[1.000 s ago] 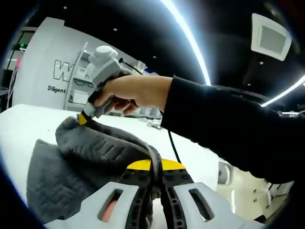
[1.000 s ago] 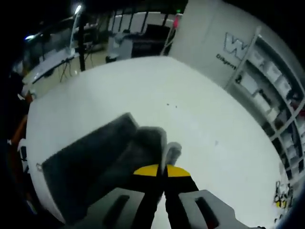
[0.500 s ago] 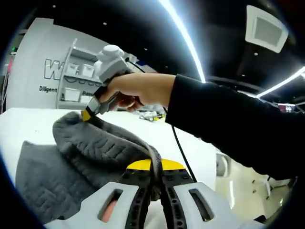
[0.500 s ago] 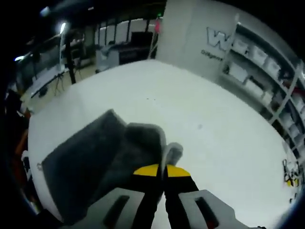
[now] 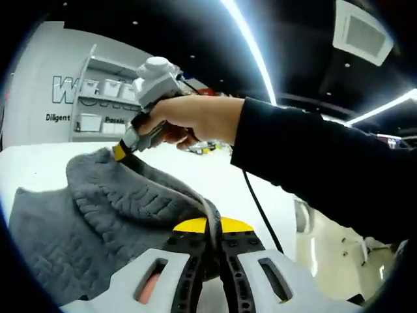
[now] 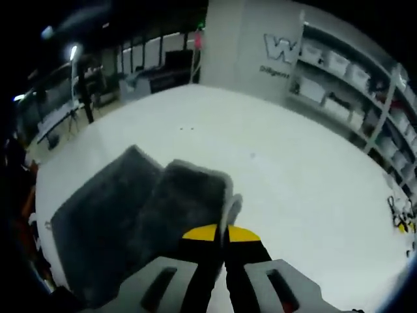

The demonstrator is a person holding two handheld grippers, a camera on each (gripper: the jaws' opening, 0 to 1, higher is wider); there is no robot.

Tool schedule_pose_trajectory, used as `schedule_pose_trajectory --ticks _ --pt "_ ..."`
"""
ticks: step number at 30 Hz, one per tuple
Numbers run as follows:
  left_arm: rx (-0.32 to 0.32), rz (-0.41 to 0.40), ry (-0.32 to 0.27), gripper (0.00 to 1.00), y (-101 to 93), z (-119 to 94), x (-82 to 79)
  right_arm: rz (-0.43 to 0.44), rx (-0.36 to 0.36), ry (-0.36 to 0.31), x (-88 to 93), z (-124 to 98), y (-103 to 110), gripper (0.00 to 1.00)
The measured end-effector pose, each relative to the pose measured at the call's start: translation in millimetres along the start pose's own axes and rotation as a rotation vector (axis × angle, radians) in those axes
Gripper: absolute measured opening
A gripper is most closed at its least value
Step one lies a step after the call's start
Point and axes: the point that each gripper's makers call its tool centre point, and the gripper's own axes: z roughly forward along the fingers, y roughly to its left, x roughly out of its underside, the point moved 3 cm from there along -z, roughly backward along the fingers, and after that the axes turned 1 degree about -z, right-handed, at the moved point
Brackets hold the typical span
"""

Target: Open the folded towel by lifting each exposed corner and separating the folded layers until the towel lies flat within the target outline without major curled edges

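In the left gripper view, the left tool [image 5: 210,242] has its 2 jaws pressed together on an edge of the grey towel [image 5: 98,222], the cloth running up out of the yellow tips as a thin ridge. From there the towel rises in a raised fold toward the upper left, where the right tool [image 5: 121,154] pinches another part of the same edge — its yellow tip sits right at the cloth, and the person's hand [image 5: 186,120] wraps its handle, a black sleeve [image 5: 313,169] stretching off to the right. A black cable [image 5: 257,208] hangs down from that hand over the white surface [image 5: 32,166]. The towel's quilted texture shows clearly, and its lower layer lies spread on the surface to the left.

In the right gripper view, the right tool [image 6: 222,242] is likewise closed on the towel [image 6: 130,208], a pale strip of the edge standing up between the tips. Beyond it the towel drapes down to the left in 2 darker panels with a crease between them, resting on the white surface [image 6: 280,169]. Farther out, shelving with bins [image 6: 352,85] lines a white wall bearing partial lettering — too cropped to read.
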Motion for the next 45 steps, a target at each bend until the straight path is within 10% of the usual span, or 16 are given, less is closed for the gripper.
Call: schedule_pose_trajectory --ticks 13,45 --pt "0.011 0.009 0.078 0.04 -5.9 26 28.2 0.076 0.009 0.032 49.5 15 -31 0.0" --pt "0.035 -0.038 0.183 0.16 -26.0 61 54.4 -0.023 0.058 0.079 65.8 34 -59 0.0"
